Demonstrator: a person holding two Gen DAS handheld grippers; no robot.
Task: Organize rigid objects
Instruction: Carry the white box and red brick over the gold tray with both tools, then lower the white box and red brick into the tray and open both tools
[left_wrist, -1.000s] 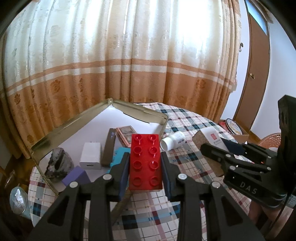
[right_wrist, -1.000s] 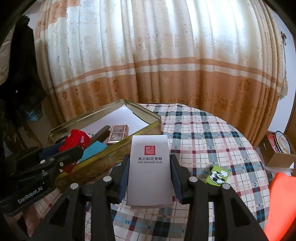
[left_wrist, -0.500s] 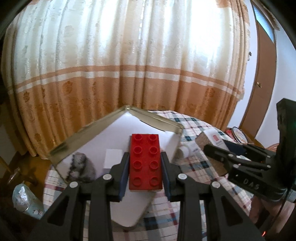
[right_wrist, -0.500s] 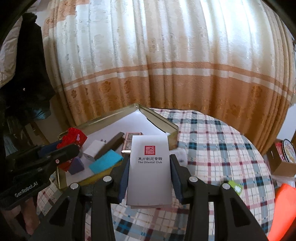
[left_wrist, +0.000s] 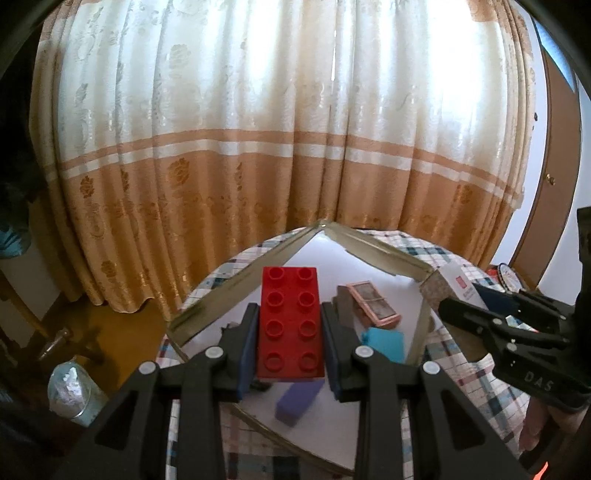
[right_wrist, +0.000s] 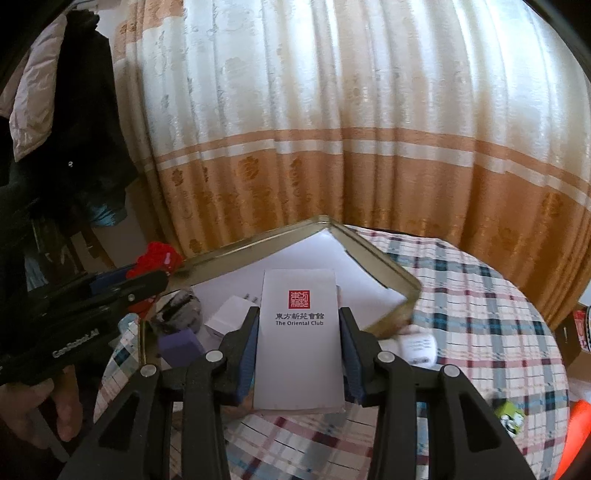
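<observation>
Above the tin tray (left_wrist: 236, 284), left hand-held gripper (left_wrist: 290, 330) clamps red brick (left_wrist: 290, 325).

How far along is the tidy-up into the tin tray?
Partly done. Already in the tin tray: purple block, teal piece, pink-framed case, white charger. In hand: left gripper clamps the red brick, right gripper clamps the white box, both over the tray. Left on the tablecloth: white bottle and green toy.
</observation>
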